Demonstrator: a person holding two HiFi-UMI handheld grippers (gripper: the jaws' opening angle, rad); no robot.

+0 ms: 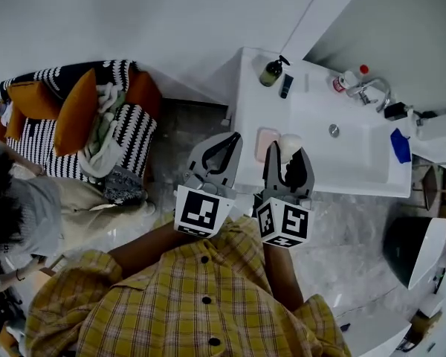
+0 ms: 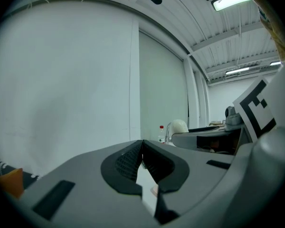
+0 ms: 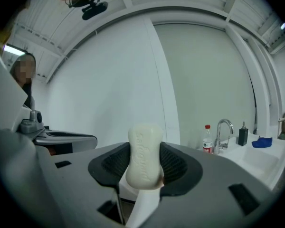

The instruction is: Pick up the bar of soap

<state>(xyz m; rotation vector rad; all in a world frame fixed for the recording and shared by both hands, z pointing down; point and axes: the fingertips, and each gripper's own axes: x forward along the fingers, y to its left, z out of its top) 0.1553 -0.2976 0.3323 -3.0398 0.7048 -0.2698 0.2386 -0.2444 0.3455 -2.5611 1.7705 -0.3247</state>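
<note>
A cream bar of soap [image 3: 144,158] stands upright between the pads of my right gripper [image 3: 143,164], which is shut on it. From the head view the soap [image 1: 290,144] shows at that gripper's [image 1: 288,157] tips, lifted over the white sink's [image 1: 357,162] left part, beside a pink soap dish [image 1: 266,143]. My left gripper [image 1: 224,149] hangs to the left of the sink's edge, its jaws closed together with nothing between them; in its own view the left gripper [image 2: 142,158] points at a white wall.
On the sink's back rim stand a dark pump bottle [image 1: 272,71], a small black item [image 1: 285,86], a red-capped bottle [image 1: 340,80] and a chrome tap [image 1: 372,89]. A blue cloth [image 1: 400,146] lies at the right rim. A striped basket of laundry [image 1: 89,121] sits on the floor left.
</note>
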